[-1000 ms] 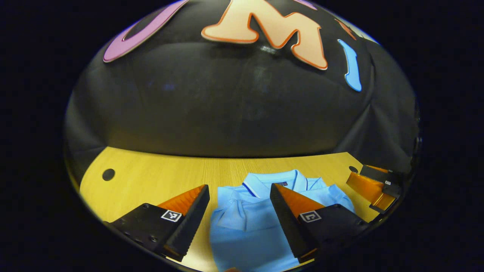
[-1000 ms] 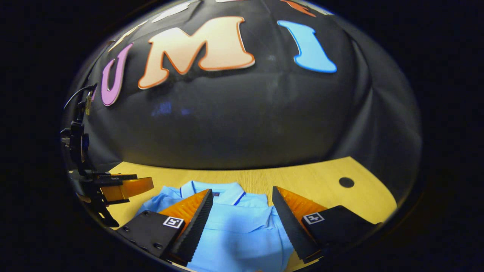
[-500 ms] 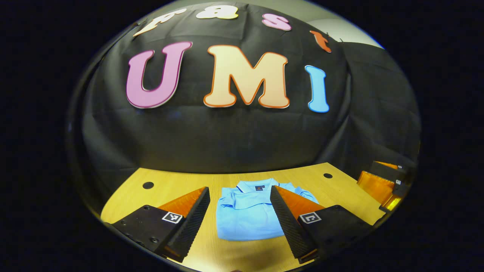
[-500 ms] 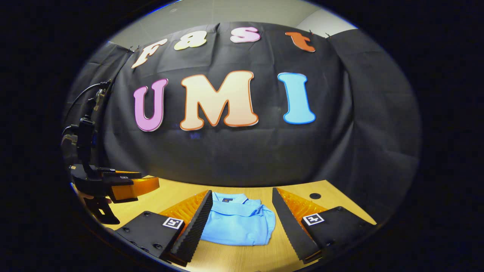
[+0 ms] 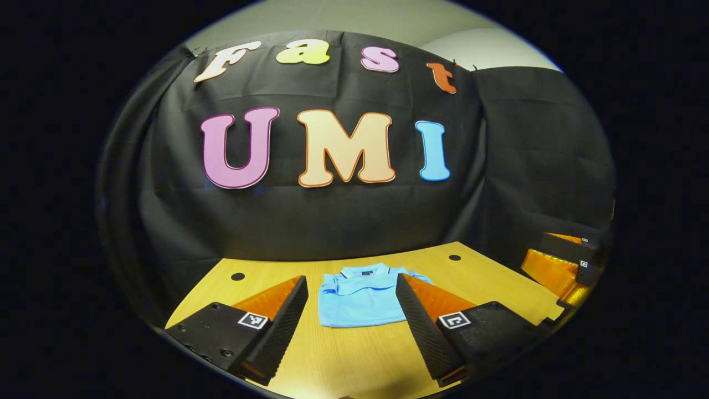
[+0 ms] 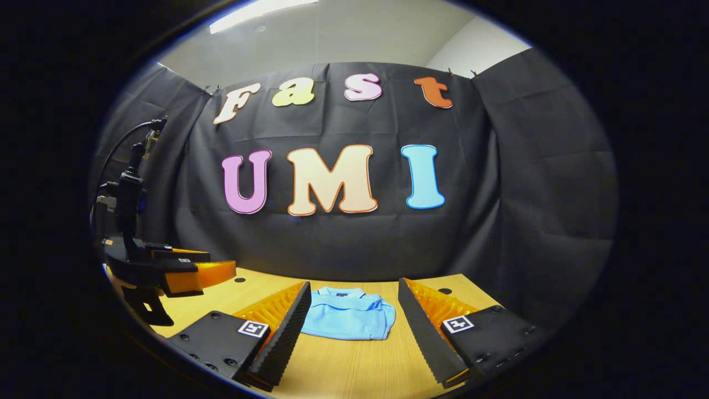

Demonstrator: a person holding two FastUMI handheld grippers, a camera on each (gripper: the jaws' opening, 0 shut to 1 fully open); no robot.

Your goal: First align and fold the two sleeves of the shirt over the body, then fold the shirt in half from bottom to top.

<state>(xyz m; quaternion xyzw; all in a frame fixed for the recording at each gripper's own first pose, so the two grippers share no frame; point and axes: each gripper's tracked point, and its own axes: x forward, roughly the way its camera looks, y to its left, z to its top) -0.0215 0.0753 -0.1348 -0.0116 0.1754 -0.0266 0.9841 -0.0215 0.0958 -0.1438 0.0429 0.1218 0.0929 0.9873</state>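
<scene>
While folded, shirt (image 5: 360, 299) lies beyond left gripper (image 5: 352, 324) (jaws apart).

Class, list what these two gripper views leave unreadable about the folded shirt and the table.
- Folded polo shirt: right edge hidden behind the left hand-held gripper finger, left gripper view.
- Sleeves: tucked under the fold, unseen in both views.
- Collar label: too small, right gripper view.
- Wooden table: near edge cut off by the right hand-held gripper.

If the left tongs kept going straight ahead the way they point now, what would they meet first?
Most likely the folded blue shirt, which lies on the table straight ahead between the open fingers of the left tongs. Depth is unclear: if they are travelling level above the table, they could pass over it and reach the black cloth wall.
</scene>
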